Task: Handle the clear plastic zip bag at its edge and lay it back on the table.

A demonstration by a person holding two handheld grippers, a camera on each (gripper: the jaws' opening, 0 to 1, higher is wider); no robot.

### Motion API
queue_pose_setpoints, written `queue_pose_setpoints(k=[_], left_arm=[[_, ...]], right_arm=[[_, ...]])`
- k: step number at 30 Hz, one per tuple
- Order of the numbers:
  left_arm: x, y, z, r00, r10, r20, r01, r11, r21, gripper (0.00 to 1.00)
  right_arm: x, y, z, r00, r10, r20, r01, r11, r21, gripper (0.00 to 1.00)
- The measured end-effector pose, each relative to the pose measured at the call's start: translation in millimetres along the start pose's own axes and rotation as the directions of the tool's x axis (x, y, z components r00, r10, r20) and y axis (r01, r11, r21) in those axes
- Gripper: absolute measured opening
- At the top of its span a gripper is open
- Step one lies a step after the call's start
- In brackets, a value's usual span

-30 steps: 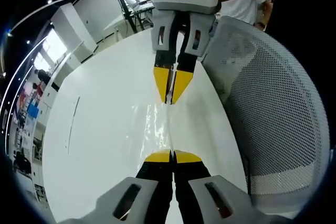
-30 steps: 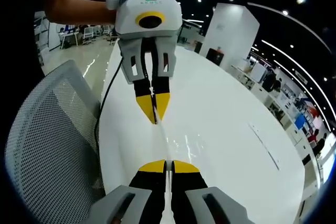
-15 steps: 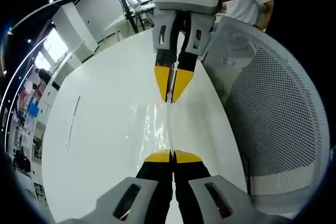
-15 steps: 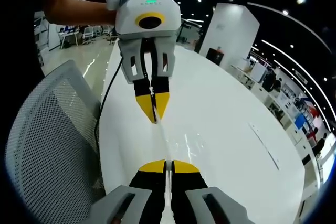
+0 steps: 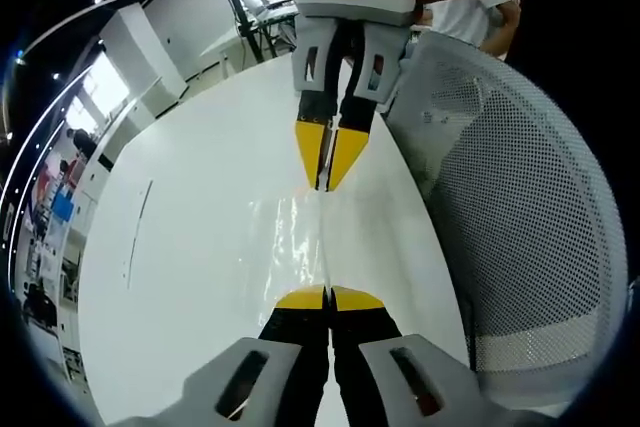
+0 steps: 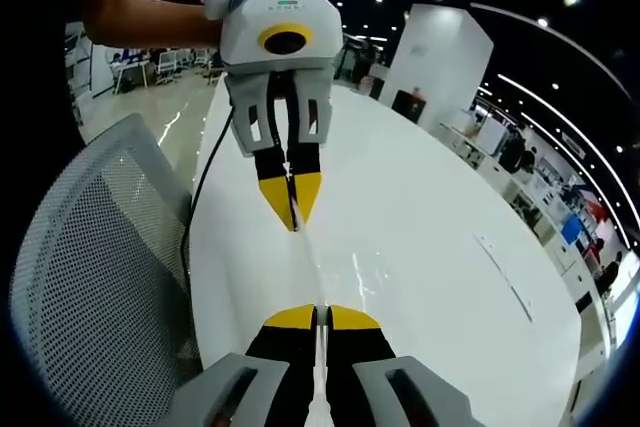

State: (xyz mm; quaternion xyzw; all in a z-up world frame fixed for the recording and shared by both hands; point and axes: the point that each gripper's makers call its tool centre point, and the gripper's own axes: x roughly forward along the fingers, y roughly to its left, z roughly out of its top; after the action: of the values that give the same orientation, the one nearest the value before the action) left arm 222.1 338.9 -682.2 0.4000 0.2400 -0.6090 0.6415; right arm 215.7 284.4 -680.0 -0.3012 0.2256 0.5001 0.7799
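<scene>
My left gripper (image 5: pixel 328 296), at the bottom centre of the left gripper view, has its yellow tips pressed together on one edge of the clear zip bag (image 5: pixel 300 242); the right gripper (image 5: pixel 327 175) comes down from the top centre of that view, pinched on the opposite edge; I judge this two-ended grip is meant to keep the film taut and flat so it can be lowered without folding. The bag hangs stretched between the two, over the white table (image 5: pixel 190 237) near its chair-side edge; whether it touches the top I cannot tell.

In the left gripper view the bag reads as a glossy, wrinkled sheet at mid-frame, with a mesh chair (image 5: pixel 520 207) at right; in the right gripper view the sheet is seen nearly edge-on, a thin line, and a black cable (image 6: pixel 205 182) runs along the table edge at left.
</scene>
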Motion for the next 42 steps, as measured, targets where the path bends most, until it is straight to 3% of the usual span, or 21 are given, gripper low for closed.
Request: queue_pose_setpoints(k=[42], left_arm=[[-2.9, 0.9, -8.8, 1.000, 0.014, -0.016, -0.015, 0.999, -0.038, 0.00]], right_arm=[[4.3, -1.2, 0.8, 1.000, 0.025, 0.008, -0.025, 1.000, -0.004, 0.00]])
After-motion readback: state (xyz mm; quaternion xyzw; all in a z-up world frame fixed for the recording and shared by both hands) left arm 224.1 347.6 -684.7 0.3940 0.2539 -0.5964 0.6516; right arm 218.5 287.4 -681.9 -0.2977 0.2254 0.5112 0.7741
